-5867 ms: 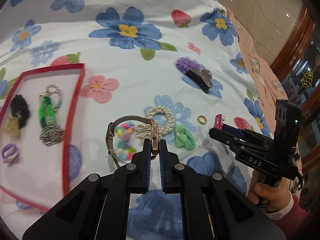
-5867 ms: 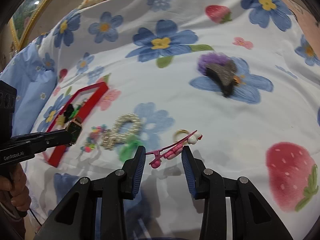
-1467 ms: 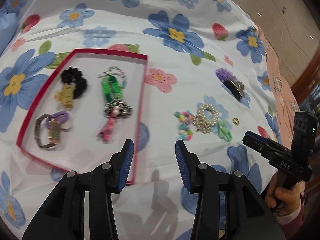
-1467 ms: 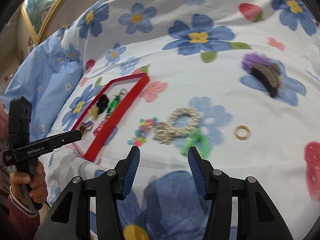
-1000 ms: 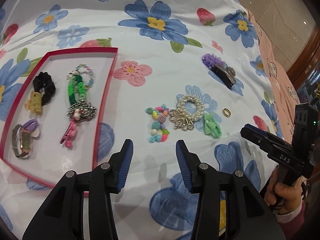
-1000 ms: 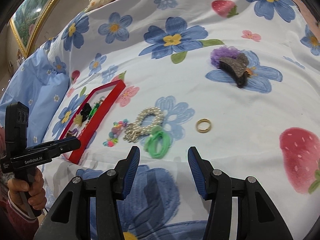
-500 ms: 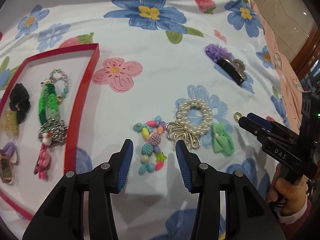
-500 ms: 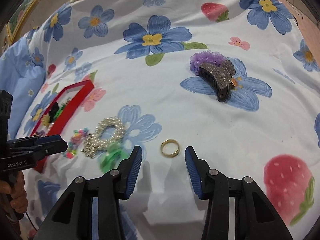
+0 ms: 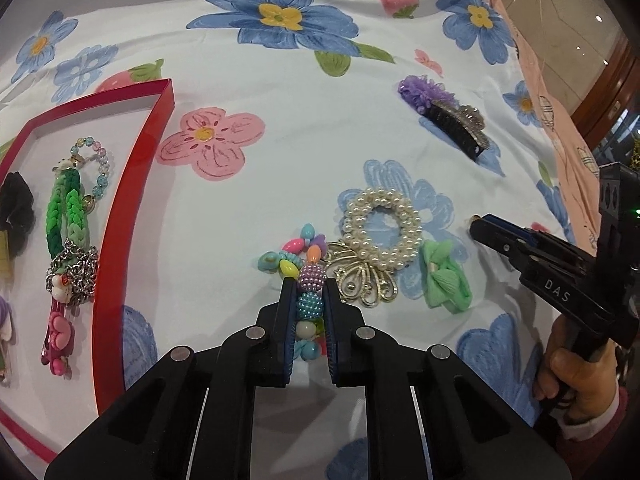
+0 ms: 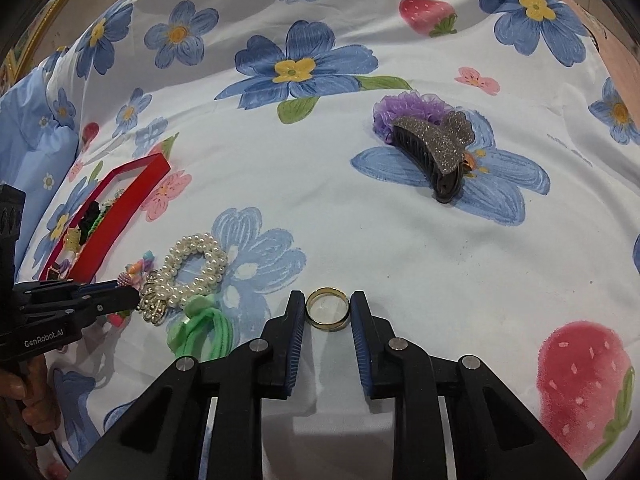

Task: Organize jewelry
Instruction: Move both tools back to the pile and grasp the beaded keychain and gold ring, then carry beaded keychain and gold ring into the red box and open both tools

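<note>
Low in the left frame, your left gripper (image 9: 307, 286) is pinching the beaded bracelet (image 9: 306, 280); be lifting straight. Your right gripper (image 10: 328, 307), half-open, is straddling the gold ring (image 10: 327, 308). Upper left, the red tray (image 9: 132, 184) is waiting.

The left gripper (image 9: 307, 292) now clamps the beaded bracelet (image 9: 308, 280); the right gripper (image 10: 327, 312) now brackets the gold ring (image 10: 327, 308).
</note>
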Motion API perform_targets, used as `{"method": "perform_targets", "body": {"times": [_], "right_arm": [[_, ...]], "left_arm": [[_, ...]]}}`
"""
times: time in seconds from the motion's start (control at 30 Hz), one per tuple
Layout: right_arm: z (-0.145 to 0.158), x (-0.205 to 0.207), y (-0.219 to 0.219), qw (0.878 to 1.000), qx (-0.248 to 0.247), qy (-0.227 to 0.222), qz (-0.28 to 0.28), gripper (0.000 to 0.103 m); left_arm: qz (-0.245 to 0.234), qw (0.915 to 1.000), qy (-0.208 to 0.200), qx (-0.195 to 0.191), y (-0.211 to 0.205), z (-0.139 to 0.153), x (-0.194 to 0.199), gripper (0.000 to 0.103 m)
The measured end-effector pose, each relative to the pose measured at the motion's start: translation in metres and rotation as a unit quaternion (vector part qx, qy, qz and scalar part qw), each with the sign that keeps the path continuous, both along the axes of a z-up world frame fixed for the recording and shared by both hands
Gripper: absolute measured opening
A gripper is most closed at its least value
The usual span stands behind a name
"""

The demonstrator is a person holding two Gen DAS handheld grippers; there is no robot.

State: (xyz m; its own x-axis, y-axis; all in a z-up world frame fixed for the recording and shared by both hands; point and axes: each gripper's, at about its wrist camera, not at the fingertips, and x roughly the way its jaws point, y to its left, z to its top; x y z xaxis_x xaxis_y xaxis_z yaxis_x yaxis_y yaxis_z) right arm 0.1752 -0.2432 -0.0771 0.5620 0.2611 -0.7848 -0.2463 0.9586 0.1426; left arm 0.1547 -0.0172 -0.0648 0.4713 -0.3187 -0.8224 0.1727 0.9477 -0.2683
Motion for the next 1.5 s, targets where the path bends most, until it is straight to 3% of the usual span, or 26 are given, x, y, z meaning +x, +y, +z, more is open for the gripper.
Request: {"method": "perform_targets", "body": {"times": [0.7, 1.1, 1.5], "right_arm": [[0.041, -0.037, 0.050, 0.996, 0.058, -0.020, 0.070, 0.023], [0.052, -0.054, 0.103, 0.988, 0.076, -0.018, 0.132, 0.023], [0.059, -0.068, 0.168, 0.975, 0.084, -0.015, 0.203, 0.023]], "left_arm": [[0.037, 0.9970, -0.054, -0.040, 0.048, 0.051, -0.056, 0.011], [0.090, 0.9920, -0.076, -0.044, 0.100, 0.071, -0.090, 0.011], [0.147, 0.9847, -0.083, -0.044, 0.152, 0.071, -0.110, 0.011]]}}
